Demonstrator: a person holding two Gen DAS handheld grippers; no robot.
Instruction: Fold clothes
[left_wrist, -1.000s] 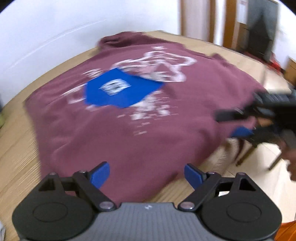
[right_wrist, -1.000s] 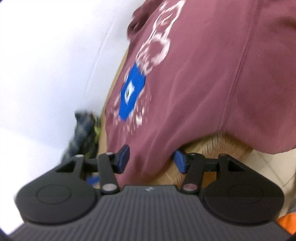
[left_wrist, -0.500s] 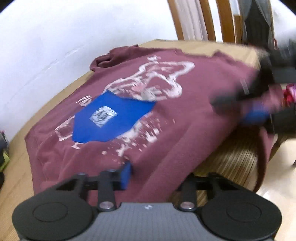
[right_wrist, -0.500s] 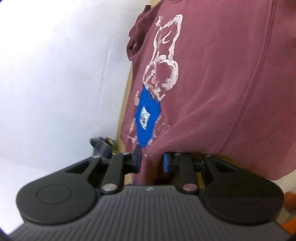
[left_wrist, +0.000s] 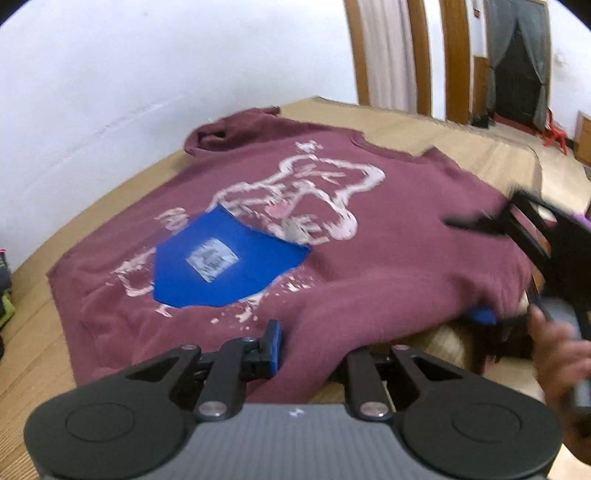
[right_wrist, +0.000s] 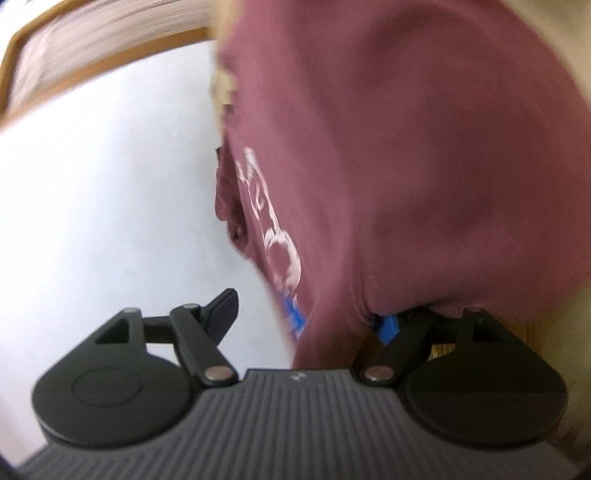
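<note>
Nearest, the left gripper (left_wrist: 310, 345) has its fingers pinching the near hem of the maroon sweatshirt (left_wrist: 388, 236) at the desk's (left_wrist: 33, 332) near edge; one blue pad shows against the cloth and the other finger is buried under the fabric. Just to the right, the right gripper (left_wrist: 509, 295) has hold of the garment at the desk's right edge, and its own blurred view shows a bunch of cloth rising from between its fingers (right_wrist: 386, 326), one pad pressed to the fabric; the other finger stands apart from it, so how tightly it clamps I cannot tell. Beyond both, the sweatshirt lies spread front-up over the desk, white bear print (left_wrist: 295, 192) and blue patch (left_wrist: 225, 262) showing, collar toward the far edge by the wall, one sleeve bunched at the far left. No completed fold shows: the body lies flat and open, so nearly all of the folding looks left, with both near corners gripped, seemingly for a fold toward the collar.
</note>
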